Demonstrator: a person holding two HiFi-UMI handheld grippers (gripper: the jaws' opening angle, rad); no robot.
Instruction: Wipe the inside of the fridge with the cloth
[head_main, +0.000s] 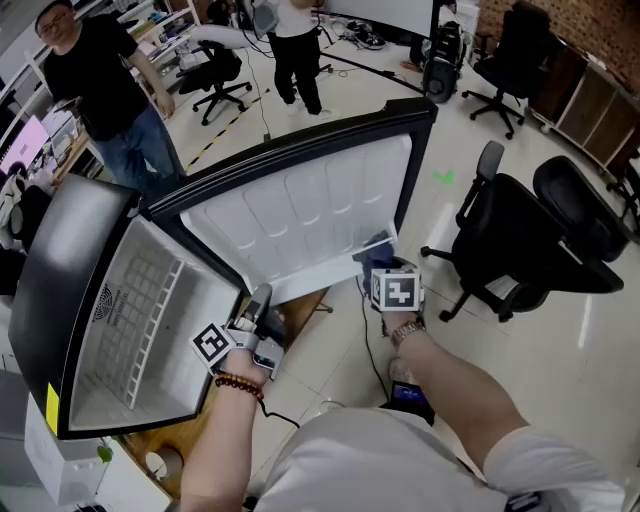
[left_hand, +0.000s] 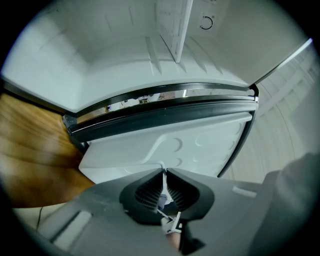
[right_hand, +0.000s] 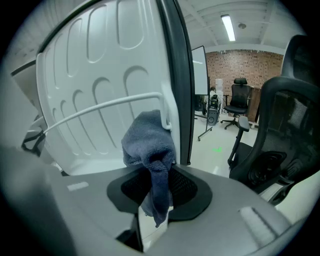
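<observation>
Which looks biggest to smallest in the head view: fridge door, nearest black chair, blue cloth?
1. fridge door, largest
2. black chair, somewhat smaller
3. blue cloth, smallest by far

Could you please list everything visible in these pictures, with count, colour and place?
small black-cased fridge: one, white inside, on the table, door open
fridge door: one, white liner, black edge, swung open toward the chairs
wire shelf: one, white, inside the fridge
blue-grey towelling cloth: one, against the door liner by its white rail
wooden table: one, brown, under the fridge
swivel office chairs: at least three, black, on the floor to the right and behind
bystanders: two, standing behind the fridge
left gripper: grey, shut, empty, beside the open fridge front
right gripper: grey, shut on the cloth
</observation>
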